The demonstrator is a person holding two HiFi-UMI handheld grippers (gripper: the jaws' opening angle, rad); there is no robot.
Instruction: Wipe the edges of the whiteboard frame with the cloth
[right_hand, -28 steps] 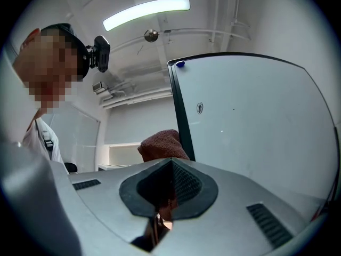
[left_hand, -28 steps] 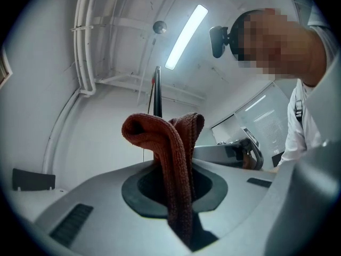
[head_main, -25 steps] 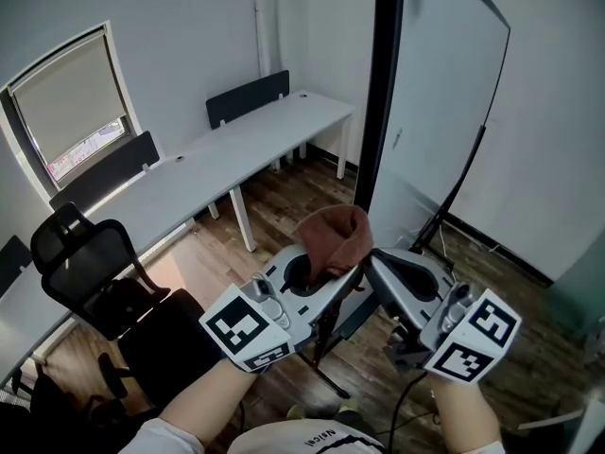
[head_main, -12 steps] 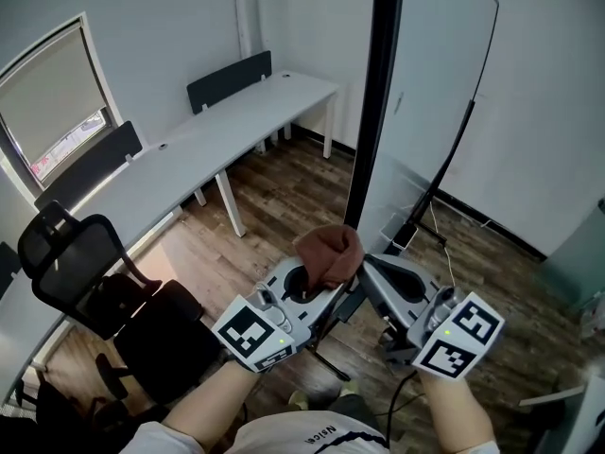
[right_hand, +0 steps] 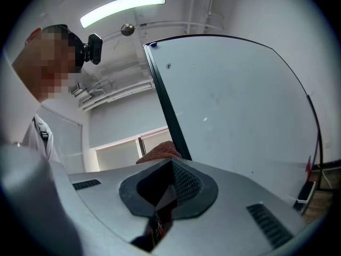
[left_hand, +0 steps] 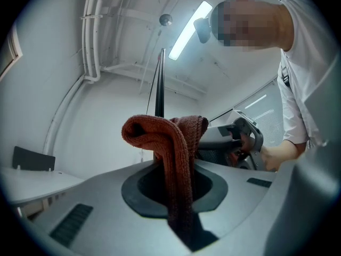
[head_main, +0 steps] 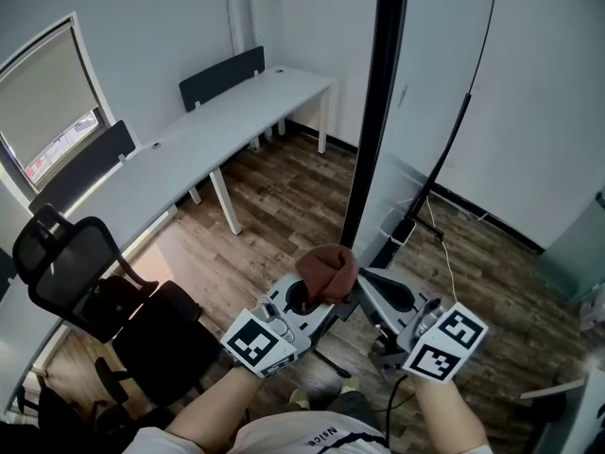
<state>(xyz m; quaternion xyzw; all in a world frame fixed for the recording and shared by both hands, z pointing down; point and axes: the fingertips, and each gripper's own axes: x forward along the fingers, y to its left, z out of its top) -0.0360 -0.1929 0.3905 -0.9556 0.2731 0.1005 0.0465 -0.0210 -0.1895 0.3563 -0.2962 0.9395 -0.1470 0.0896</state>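
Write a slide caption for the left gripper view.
Left tongs shut on a rust-red knitted cloth, thin black whiteboard frame edge rising behind.

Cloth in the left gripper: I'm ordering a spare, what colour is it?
The cloth is rusty reddish-brown; the left gripper view shows it best.

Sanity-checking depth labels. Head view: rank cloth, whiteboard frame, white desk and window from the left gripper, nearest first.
1. cloth: clamped in the left gripper.
2. whiteboard frame: just ahead, slightly right.
3. white desk: along the left wall.
4. window: behind the desk, far left.
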